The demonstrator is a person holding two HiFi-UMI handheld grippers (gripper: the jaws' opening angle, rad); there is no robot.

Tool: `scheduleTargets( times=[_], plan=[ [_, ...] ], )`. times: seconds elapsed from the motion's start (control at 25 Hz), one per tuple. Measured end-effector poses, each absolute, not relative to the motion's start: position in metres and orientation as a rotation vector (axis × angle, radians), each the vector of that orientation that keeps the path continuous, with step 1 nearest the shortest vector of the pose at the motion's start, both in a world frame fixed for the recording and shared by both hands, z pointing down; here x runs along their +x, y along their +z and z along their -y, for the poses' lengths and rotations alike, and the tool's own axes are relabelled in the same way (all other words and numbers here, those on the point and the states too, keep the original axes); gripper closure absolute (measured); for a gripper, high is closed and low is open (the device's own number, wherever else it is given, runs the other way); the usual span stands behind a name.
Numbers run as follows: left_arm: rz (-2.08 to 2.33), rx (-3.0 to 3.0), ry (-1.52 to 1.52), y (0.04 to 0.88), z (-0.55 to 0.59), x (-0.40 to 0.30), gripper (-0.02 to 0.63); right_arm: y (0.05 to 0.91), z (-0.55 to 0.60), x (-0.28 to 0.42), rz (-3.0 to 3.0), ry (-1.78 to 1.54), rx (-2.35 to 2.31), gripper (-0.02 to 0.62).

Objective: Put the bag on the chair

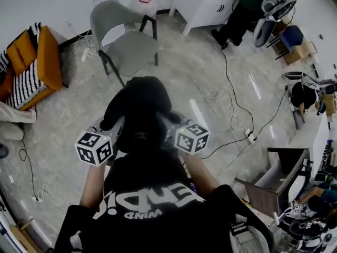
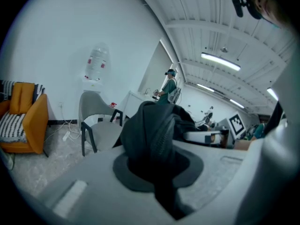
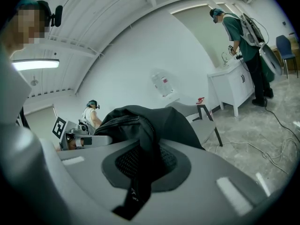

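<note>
Okay, head view: the black soft fabric bag (image 1: 139, 107) is off the floor, hanging in front of the person between the left gripper (image 1: 105, 128) and the right gripper (image 1: 179, 124), one on each side of it. The grey moulded chair with dark legs (image 1: 129, 49) stands ahead on the pale marbled floor (image 1: 63, 120), seat bare. The bag is not over the seat.

Left gripper view: the jaws are clamped together on a fold of the bag (image 2: 154, 139), with a zip line running down into the grip. The chair (image 2: 98, 130) shows past the bag on the left, empty.

Right gripper view: the jaws are closed on the bag's dark webbing and mesh (image 3: 140, 130), and a strap tail hangs out below. The chair (image 3: 197, 118) sits behind the bag to the right, nothing on it.

Progress, as a judgement: the pick-up looks done, both grips are firm and the bag is in the air. Left to do: close the gap to the chair, bring the bag over the seat, lower it until the seat bears it, then open both jaws. Roughly midway, in the carry phase.
</note>
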State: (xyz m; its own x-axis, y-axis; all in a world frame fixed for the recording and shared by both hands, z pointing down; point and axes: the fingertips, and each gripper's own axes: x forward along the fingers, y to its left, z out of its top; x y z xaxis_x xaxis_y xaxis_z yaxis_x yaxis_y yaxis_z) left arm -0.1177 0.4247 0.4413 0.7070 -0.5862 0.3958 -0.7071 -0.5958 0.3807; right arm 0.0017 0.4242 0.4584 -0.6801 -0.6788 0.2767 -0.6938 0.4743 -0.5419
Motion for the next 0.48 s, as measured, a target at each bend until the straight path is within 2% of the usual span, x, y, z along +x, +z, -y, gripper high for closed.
scheduleTargets(
  times=[0.48],
  plan=[
    [1.003,2.355,0.343,0.435,-0.313,-0.113,0.571,0.453,-0.311,0.006,2.692,1.052,1.177,0.572]
  ],
)
